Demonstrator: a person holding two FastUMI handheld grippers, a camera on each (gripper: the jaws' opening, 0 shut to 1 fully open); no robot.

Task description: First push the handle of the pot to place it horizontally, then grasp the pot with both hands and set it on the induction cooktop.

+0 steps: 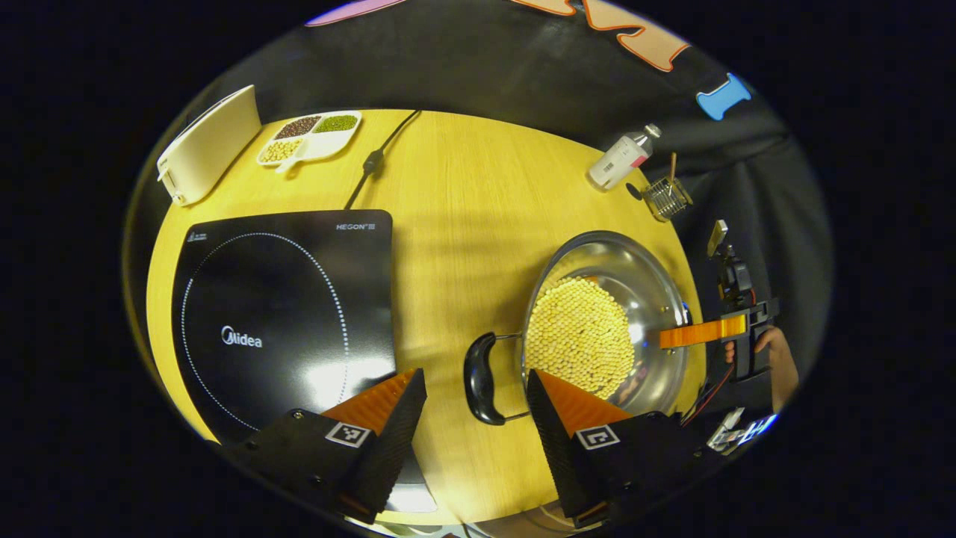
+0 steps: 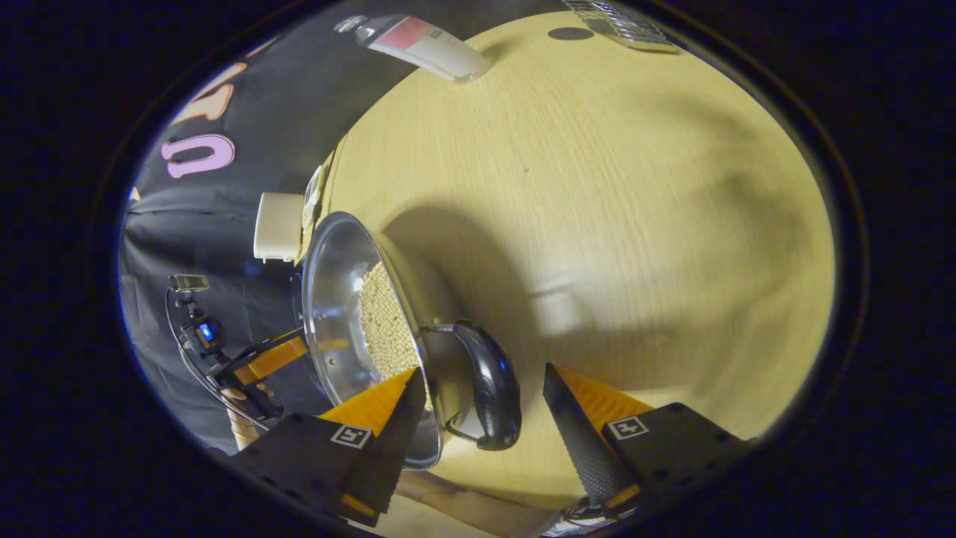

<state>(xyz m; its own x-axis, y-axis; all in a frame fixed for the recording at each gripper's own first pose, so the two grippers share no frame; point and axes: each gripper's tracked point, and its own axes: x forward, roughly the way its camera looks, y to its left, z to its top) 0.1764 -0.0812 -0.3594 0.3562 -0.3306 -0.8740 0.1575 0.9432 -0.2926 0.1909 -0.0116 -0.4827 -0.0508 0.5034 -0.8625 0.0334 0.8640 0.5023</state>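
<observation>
Both grippers, left (image 1: 476, 392) and right (image 2: 478, 400), jaws released, each straddle a pot (image 1: 601, 321) handle (image 1: 479, 379); cooktop (image 1: 284, 317) at pot's 9 o'clock.

Silver pot (image 1: 650, 299) with black handle (image 1: 480, 379); black cooktop (image 1: 284, 314), white dotted ring; yellow wood-grain table (image 1: 463, 194).

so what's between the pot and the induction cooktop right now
In the left gripper view only bare wooden table separates the pot from the induction cooktop; the pot's black handle sticks out into that gap.
</observation>
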